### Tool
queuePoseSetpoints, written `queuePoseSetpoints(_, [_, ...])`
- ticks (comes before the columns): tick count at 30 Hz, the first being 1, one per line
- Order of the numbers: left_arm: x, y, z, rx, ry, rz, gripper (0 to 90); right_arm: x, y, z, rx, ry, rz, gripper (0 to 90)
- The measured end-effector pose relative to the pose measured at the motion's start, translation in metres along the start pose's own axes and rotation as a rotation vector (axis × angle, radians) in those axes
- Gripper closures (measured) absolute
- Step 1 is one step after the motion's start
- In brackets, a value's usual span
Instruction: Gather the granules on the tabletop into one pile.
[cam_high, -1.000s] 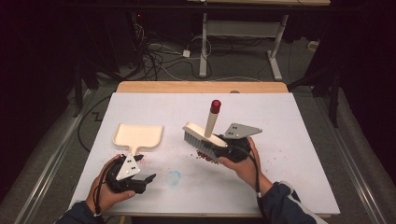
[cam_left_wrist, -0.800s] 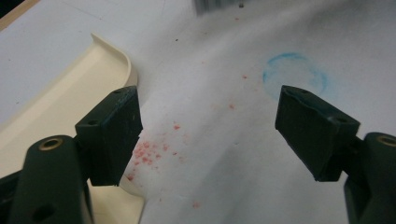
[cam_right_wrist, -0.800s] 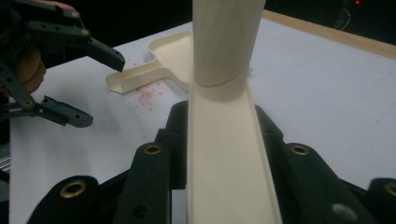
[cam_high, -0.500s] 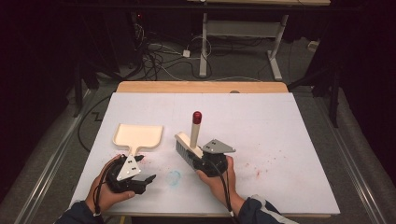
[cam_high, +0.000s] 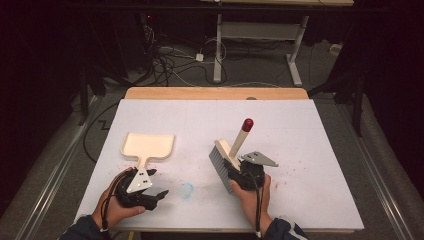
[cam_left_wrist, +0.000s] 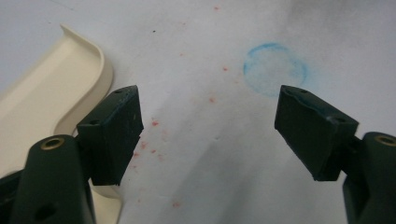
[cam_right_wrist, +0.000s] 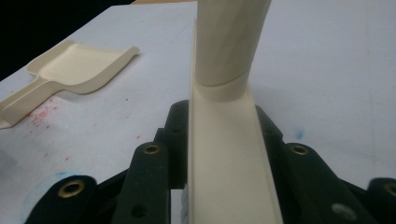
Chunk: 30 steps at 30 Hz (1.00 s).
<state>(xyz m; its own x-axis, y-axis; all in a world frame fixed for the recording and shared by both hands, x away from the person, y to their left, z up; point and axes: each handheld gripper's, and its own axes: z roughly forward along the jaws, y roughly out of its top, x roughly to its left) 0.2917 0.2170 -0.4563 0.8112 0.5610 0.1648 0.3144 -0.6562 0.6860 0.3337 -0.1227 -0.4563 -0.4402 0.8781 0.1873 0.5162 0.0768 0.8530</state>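
Note:
My right gripper (cam_high: 239, 172) is shut on the cream back of a hand brush (cam_right_wrist: 229, 154). The brush's red-tipped handle (cam_high: 247, 124) slants up and away, and its grey bristles (cam_high: 218, 165) face left, low over the white table (cam_high: 310, 130). A cream dustpan (cam_high: 149, 146) lies flat at the left with its handle (cam_left_wrist: 46, 102) pointing toward my left gripper (cam_high: 159, 195). That gripper (cam_left_wrist: 201, 121) rests open beside the handle's end, with nothing between its pads. Red crumbs (cam_left_wrist: 154, 123) dot the surface under it.
A faint blue ring mark (cam_high: 185, 190) sits on the table between the two grippers. More faint red specks (cam_high: 295, 165) lie right of the brush. A wooden edge (cam_high: 215, 93) borders the far side; desk legs and cables stand on the dark floor beyond.
The right gripper carried the brush left toward the dustpan, then back to the right, and it now sits lower and nearer the person. The left gripper and dustpan have not moved.

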Motion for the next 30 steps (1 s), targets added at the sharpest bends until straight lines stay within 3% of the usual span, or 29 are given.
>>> queuePoseSetpoints(6, [0.000, 0.000, 0.001, 0.002, -0.008, 0.003, 22.3, -0.011, 0.003, -0.006, -0.001, -0.013, 0.003, 67.2])
queuePoseSetpoints(11, [0.000, 0.000, 0.001, 0.009, -0.010, 0.010, 22.3, -0.009, 0.007, -0.009, -0.008, 0.008, -0.040, 67.3])
queuePoseSetpoints(16, [0.000, 0.000, 0.001, 0.011, -0.011, 0.004, 22.3, -0.009, 0.022, -0.024, -0.063, 0.038, -0.114, 67.3])
queuePoseSetpoints(20, [0.000, 0.000, 0.001, 0.014, -0.014, 0.007, 22.3, -0.012, 0.031, -0.037, -0.106, 0.000, -0.197, 67.3])
queuePoseSetpoints(26, [-0.001, 0.000, 0.002, 0.019, -0.012, 0.009, 22.3, -0.030, 0.027, -0.041, -0.099, -0.068, -0.217, 67.3])
queuePoseSetpoints(30, [-0.001, 0.001, 0.002, 0.021, -0.011, 0.013, 22.3, -0.040, 0.022, -0.034, -0.089, -0.115, -0.243, 67.3])
